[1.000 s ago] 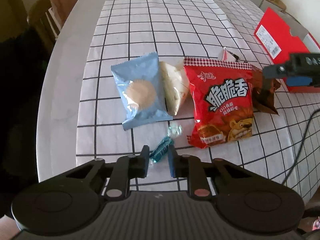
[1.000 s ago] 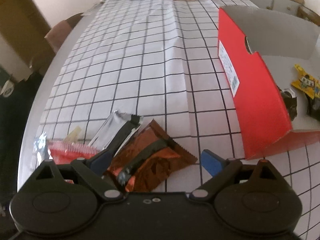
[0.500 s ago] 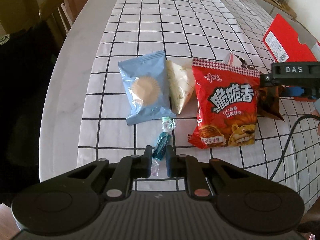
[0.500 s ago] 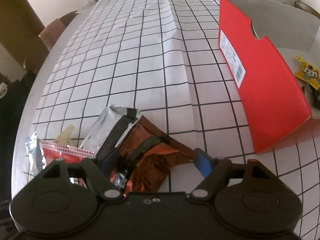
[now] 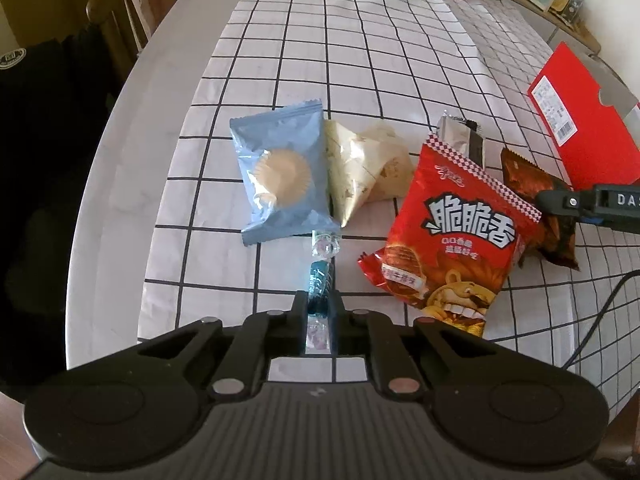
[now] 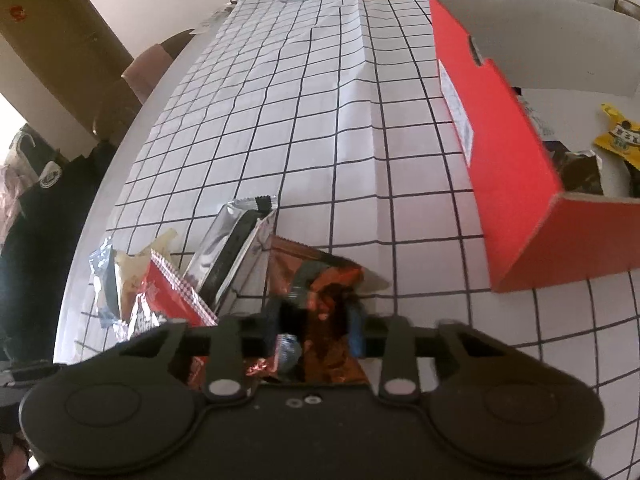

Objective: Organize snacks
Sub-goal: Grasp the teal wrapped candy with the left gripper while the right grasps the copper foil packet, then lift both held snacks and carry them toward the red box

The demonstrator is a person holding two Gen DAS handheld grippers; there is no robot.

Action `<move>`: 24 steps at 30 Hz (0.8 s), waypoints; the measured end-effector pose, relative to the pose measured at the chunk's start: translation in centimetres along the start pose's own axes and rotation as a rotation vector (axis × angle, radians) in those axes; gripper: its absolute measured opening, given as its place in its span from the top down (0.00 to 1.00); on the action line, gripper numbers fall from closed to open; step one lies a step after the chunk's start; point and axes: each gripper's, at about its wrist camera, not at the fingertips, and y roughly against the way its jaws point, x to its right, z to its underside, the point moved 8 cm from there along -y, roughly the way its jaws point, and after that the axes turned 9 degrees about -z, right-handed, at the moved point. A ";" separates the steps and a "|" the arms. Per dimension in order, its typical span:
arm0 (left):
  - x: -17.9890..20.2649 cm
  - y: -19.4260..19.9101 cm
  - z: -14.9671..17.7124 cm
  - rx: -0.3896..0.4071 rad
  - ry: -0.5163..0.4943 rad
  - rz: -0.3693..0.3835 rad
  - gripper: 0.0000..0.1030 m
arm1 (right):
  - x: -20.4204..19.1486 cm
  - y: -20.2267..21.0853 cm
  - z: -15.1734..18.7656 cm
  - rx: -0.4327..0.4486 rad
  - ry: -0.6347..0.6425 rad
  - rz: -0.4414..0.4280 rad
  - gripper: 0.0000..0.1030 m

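Right wrist view: right tool (image 6: 316, 326) has just been closing on the brown packet (image 6: 320, 280), left of the red box (image 6: 508, 168). Left tool (image 5: 318, 306) grips the teal candy (image 5: 320, 280), long axis along its fingers.

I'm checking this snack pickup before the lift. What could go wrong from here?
The left tool pinches the teal candy near one end, so it may swing or slip out. The right tool has just been closing around the crinkly brown packet, which may slide free, or drag the silver packet beside it.

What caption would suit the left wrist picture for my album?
Left gripper pinches a teal wrapped candy beside snack packets on a checked tablecloth.
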 end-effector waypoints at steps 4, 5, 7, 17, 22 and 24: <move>0.0 0.2 -0.2 0.006 0.016 0.005 0.94 | 0.6 0.8 0.5 0.002 -0.003 0.002 0.74; -0.1 0.2 -0.2 0.006 0.023 0.006 0.95 | 0.8 1.0 0.6 0.007 -0.005 0.006 0.74; -0.2 0.5 -0.4 0.011 0.034 0.009 0.95 | 0.7 1.6 0.7 0.018 -0.012 0.003 0.75; -0.9 0.7 -0.3 0.014 0.056 -0.006 0.95 | 0.6 2.7 1.3 0.011 -0.010 -0.028 0.75; -0.8 0.2 -0.3 -0.013 0.081 0.005 0.92 | 0.6 2.9 1.7 0.005 -0.020 -0.039 0.75; -0.6 -0.1 -0.2 -0.017 0.072 0.002 0.90 | 0.6 3.0 1.8 0.004 -0.024 -0.045 0.75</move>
